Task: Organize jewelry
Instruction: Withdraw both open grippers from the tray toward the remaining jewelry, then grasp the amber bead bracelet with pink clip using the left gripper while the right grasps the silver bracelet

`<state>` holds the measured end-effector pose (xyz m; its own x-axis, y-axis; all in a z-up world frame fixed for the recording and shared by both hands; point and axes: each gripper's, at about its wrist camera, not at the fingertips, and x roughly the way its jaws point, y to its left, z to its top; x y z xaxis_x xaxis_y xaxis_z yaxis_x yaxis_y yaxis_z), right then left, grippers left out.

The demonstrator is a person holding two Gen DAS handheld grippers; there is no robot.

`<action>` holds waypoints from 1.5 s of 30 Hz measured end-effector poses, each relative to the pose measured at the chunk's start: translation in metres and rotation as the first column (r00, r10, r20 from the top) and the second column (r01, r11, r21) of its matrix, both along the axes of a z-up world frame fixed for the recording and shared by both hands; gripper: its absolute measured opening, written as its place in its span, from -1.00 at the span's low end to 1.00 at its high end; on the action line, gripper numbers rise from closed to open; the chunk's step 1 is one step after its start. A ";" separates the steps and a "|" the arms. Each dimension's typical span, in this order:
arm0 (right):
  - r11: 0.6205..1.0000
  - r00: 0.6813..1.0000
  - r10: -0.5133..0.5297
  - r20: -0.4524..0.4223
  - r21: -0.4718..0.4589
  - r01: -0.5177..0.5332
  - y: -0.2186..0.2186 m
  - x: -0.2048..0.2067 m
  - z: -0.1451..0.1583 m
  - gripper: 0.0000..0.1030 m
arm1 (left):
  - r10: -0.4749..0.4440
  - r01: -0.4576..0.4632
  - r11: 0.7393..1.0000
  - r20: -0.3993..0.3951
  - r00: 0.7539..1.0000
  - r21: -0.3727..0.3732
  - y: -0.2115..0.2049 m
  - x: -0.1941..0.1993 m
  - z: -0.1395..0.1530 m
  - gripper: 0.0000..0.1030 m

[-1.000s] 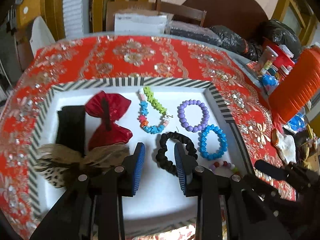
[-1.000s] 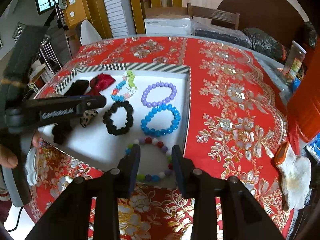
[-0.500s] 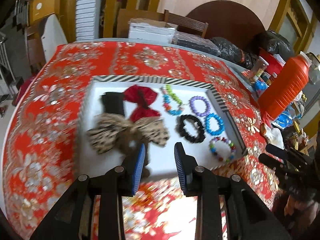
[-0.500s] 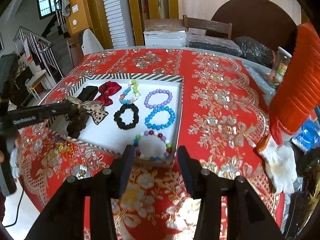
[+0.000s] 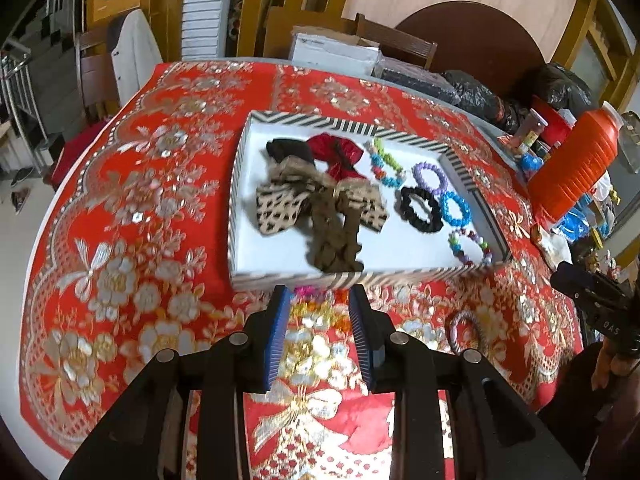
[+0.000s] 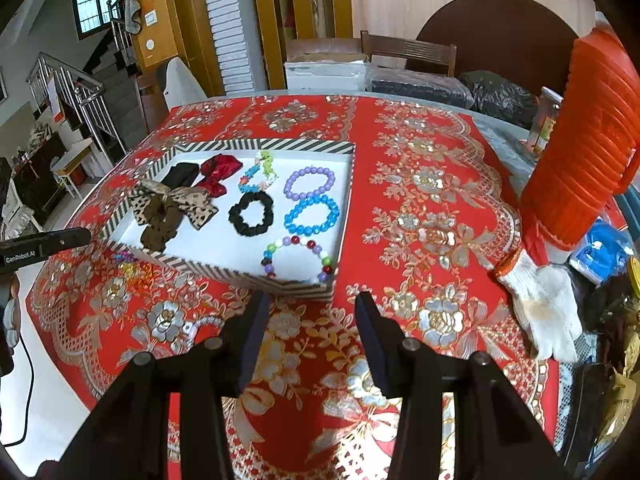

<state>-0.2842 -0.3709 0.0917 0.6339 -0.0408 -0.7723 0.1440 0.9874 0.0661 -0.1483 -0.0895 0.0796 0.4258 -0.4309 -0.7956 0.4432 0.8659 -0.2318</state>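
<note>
Both grippers hang over the desk (image 6: 420,208), short of the tray (image 6: 224,270), and both sets of fingers are spread with nothing between them. The tray is filling nicely: bows (image 6: 172,204) at its 9 o'clock side, a black scrunchie (image 6: 251,214) mid-tray, bead bracelets (image 6: 312,210) stacked down the 3 o'clock side.

Stragglers remain on the cloth, so this looks like the gap between placements. A bright clip (image 5: 316,308), somewhat blurred, lies right between the tips of the left gripper (image 5: 318,334), just outside the tray's 6 o'clock wall. A ring-shaped band (image 5: 466,330) lies at 3 o'clock from it.

Next move, I'd say: left gripper drops, pinches that clip low, then lifts it over the wall. The right gripper (image 6: 310,344) could take the band.
</note>
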 end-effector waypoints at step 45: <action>0.988 0.979 0.152 -0.134 0.019 -0.151 0.063 0.027 -0.061 -0.08 | 0.109 -0.116 0.992 -0.132 0.985 -0.046 -0.025 0.003 -0.060 -0.38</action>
<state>-0.2577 -0.3084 0.0310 0.5220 0.0547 -0.8512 0.0011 0.9979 0.0648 -0.1456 -0.1144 0.0192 0.3694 -0.4291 -0.8243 0.3073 0.8935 -0.3274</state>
